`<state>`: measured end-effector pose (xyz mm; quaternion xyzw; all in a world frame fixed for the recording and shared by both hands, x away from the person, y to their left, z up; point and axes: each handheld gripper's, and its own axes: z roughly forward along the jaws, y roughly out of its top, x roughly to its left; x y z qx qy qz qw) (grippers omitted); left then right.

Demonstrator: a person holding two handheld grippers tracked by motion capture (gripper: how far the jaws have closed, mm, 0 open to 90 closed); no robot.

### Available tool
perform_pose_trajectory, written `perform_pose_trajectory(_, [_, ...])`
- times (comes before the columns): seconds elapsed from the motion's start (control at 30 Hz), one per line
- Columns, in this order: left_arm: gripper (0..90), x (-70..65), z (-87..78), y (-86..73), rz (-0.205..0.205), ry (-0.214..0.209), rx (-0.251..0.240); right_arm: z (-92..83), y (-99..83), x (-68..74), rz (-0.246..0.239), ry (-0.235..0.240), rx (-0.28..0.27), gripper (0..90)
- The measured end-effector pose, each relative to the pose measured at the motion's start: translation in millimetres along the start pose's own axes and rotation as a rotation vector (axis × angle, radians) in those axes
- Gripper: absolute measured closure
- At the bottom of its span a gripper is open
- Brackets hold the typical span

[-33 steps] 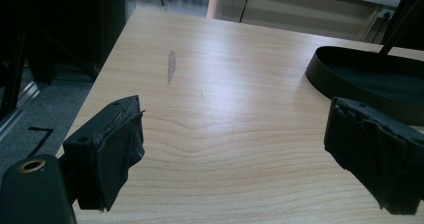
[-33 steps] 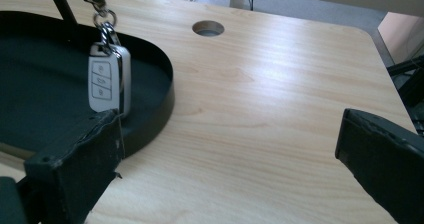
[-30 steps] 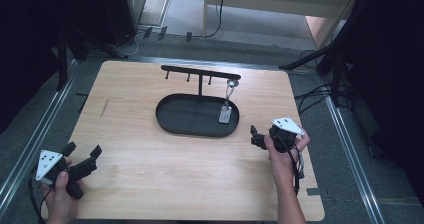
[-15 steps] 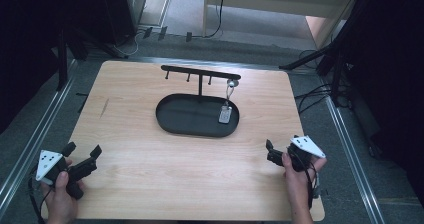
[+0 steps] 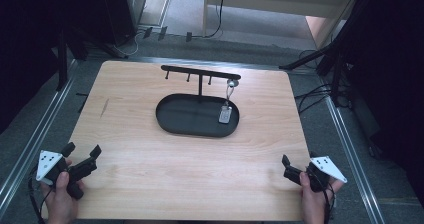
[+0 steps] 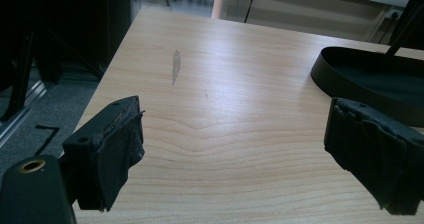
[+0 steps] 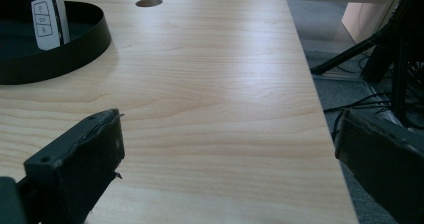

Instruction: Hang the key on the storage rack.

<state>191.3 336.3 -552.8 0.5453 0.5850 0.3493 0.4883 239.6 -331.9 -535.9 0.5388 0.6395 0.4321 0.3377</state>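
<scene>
White key fob [image 5: 225, 115] hangs lengthwise down over tray [image 5: 172, 122].

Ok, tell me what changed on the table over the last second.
The right gripper drew back from beside the black tray toward the table's near right corner, jaws open and empty. Nothing was taken hold of or let go. The left gripper stayed open at the near left corner, and the key fob kept hanging from the hook rack over the tray.
</scene>
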Motion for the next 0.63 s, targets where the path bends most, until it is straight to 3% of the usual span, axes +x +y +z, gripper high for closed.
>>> perform_pose_trajectory(0.17, [9.1,-2.0,1.0,0.1,0.015,-0.002,0.006,-13.4,-10.1,-12.8,0.031,0.01,-0.023,0.0])
perform_pose_trajectory(0.63, [9.1,-3.4,1.1,0.1,0.019,0.017,0.011,-14.1,-15.6,-13.9,0.012,0.044,-0.041,0.0])
